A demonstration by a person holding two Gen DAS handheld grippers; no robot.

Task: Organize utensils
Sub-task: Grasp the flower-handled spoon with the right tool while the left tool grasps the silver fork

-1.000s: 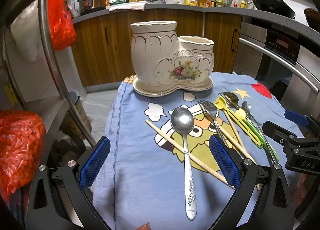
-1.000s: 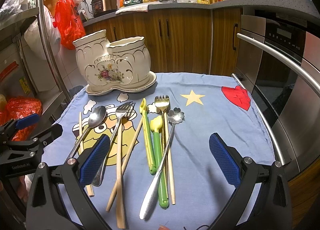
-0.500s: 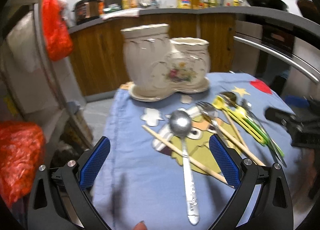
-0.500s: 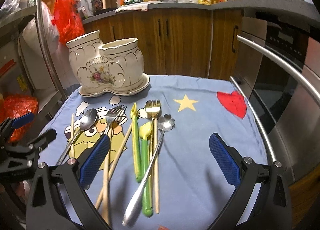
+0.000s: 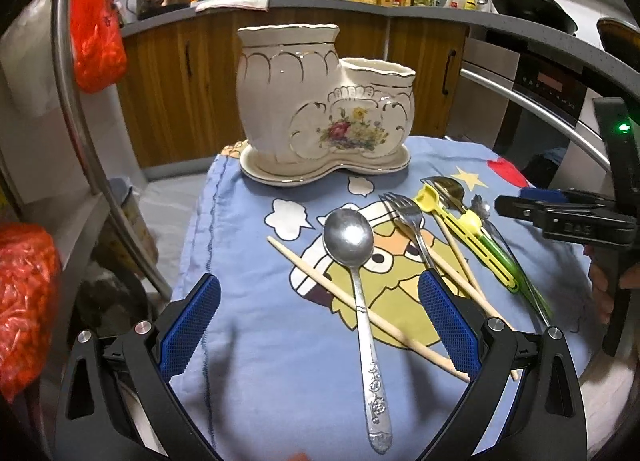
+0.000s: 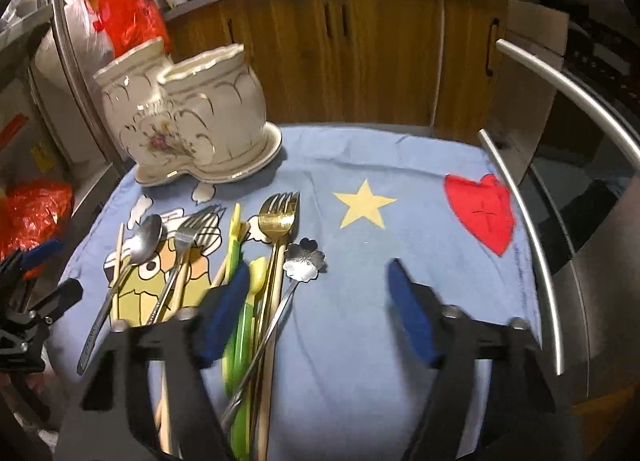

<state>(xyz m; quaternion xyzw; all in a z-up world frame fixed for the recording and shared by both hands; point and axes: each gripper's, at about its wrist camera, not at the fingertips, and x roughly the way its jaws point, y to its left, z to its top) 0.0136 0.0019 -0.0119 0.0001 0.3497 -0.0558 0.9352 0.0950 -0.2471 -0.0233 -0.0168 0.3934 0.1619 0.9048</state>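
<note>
Two ceramic compartments make up the cream utensil holder [image 5: 326, 101]: a tall fluted one joined to a lower rounded one, glossy glaze, gold trim, painted flower bouquet on the front, all sitting on a matching scalloped saucer [image 5: 320, 173]. Whether anything is inside either compartment cannot be told; nothing sticks up above the rims.

Holder stands at the far end of a blue cartoon-print cloth [image 5: 248, 361], soft woven fabric with a yellow star [image 6: 363, 205] and red heart [image 6: 482, 211] printed on it.

Utensils lie loose on the cloth, near the holder but apart from it. Steel spoon [image 5: 358, 261], round bowl, embossed handle, lies across a wooden chopstick [image 5: 320, 273]. Beside it a steel fork [image 5: 406, 217], more wooden chopsticks [image 5: 460, 261], a yellow plastic piece [image 5: 456, 221] with a ribbed stem, a green plastic stick [image 5: 502, 257] and a gold fork [image 6: 278, 221], shiny. Flower-shaped steel spoon [image 6: 305, 256] rests at the right edge of the bunch, its thin handle crossing the others.

Left gripper [image 5: 316, 317] is spread wide, grasping nothing, blue textured pads either side of the steel spoon handle, above the cloth. Right gripper [image 6: 316, 313] is likewise spread and holds nothing; blurred, its left pad overlaps the green and yellow plastic pieces in the view, contact unclear.

Wooden cabinets [image 5: 180, 93] behind, red plastic bag [image 5: 96, 21] hanging at left.
</note>
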